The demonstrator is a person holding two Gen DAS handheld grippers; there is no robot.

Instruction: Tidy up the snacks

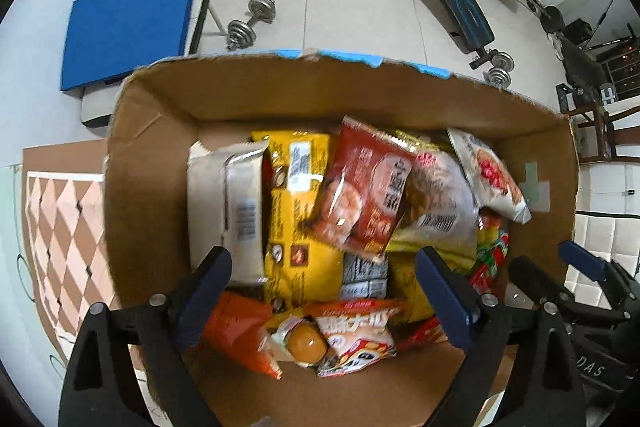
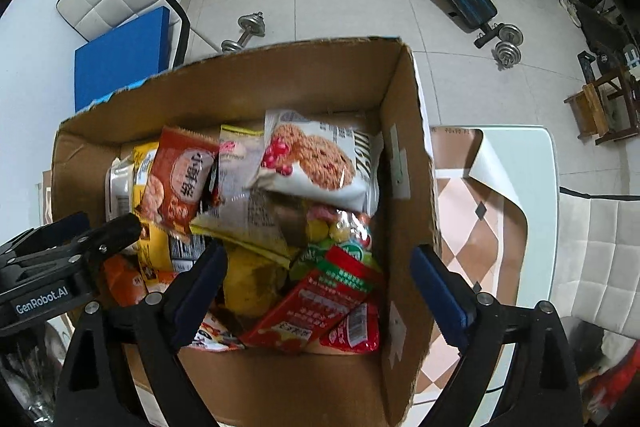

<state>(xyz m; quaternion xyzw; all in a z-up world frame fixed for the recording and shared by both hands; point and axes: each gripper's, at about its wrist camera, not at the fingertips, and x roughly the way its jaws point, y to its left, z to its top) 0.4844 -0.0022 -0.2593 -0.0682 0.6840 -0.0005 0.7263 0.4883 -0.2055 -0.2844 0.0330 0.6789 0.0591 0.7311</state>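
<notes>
Brown corrugated cardboard box (image 1: 152,163) holds a loose heap of snack packets, with both grippers hanging above it, jaws spread and empty.

The packets lie tumbled over one another, which suggests they were dropped in rather than stacked; the box's tall walls keep them together on the table. Inside the box, the red crinkled biscuit packet (image 1: 362,195) leans across the flat yellow packet (image 1: 298,227), ahead of the left gripper (image 1: 324,291), whose blue-padded fingers grasp nothing. Towards the box's right wall, the white oat-cookie packet (image 2: 316,163) lies ahead of the right gripper (image 2: 318,287), also released, with the red-and-green sachet (image 2: 320,303) directly beneath its gap.
</notes>
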